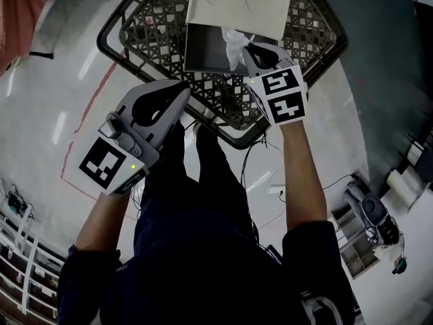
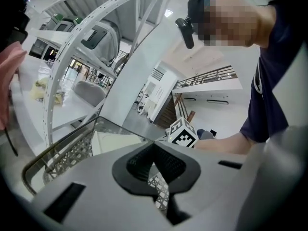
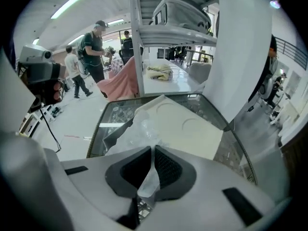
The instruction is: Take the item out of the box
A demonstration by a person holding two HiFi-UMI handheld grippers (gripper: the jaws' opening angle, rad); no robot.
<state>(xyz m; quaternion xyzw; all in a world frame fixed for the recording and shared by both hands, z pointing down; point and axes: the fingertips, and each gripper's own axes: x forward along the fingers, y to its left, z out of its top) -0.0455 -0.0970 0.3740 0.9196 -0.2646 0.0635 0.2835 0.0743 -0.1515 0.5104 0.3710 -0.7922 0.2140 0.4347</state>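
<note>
An open box (image 1: 203, 46) sits in a black lattice basket (image 1: 111, 49), with its pale lid (image 1: 237, 5) folded back at the far side. Crumpled clear plastic wrap (image 1: 233, 42) rises out of the box. My right gripper (image 1: 249, 49) is at the box's right edge, shut on that wrap. In the right gripper view the wrap (image 3: 139, 129) is pinched between the pads of the right gripper (image 3: 151, 150), with the lid (image 3: 185, 129) behind. My left gripper (image 1: 184, 90) hovers over the basket's near rim, jaws together and empty; the left gripper (image 2: 154, 148) shows nothing between its pads.
The basket stands on a pale floor with cables (image 1: 264, 161) trailing beneath it. A white shelf rack (image 3: 163, 32) rises behind the basket, a pink cloth (image 3: 122, 81) beside it. Several people (image 3: 94, 52) stand at the back left. Equipment (image 1: 369, 212) lies at the right.
</note>
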